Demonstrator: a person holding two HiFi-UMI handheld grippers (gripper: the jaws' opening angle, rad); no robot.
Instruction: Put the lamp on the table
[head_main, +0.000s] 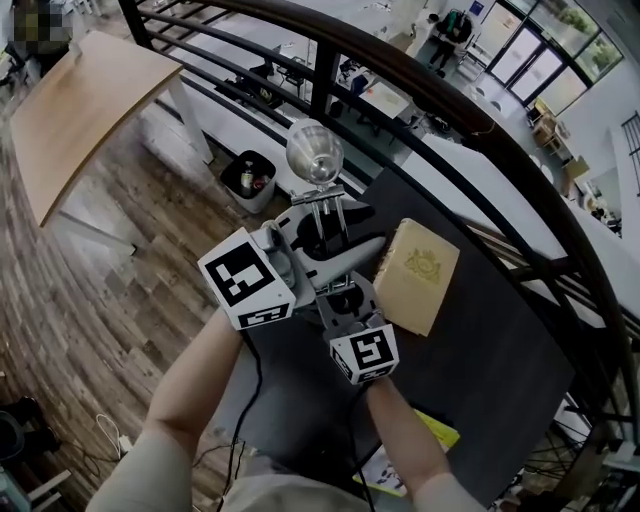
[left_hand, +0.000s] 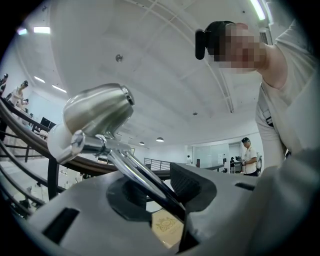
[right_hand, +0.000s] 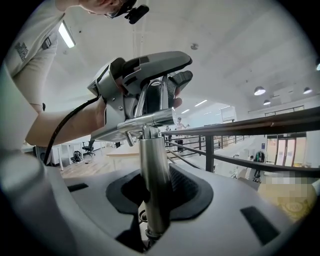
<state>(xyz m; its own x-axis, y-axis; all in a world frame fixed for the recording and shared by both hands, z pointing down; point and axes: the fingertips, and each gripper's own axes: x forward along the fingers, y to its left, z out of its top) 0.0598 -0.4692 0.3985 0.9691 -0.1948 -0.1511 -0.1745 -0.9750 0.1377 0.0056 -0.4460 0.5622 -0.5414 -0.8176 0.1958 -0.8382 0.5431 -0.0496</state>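
Dark worktop meets a black railing at upper right; wood floor lies open at left. One chrome lamp sits at centre, beside one tan box. The right hand-held gripper clamps its post. The left hand-held gripper is loose around its arm.

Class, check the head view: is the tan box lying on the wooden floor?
No, the tan box lies on the dark table, well above the wooden floor.

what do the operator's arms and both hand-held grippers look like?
The left hand-held gripper and right hand-held gripper: grey moulded bodies, black ribbed pads. Each carries a white cube with black square markers. A black cable trails from the left one. Both arms bare; pale short-sleeved shirt.
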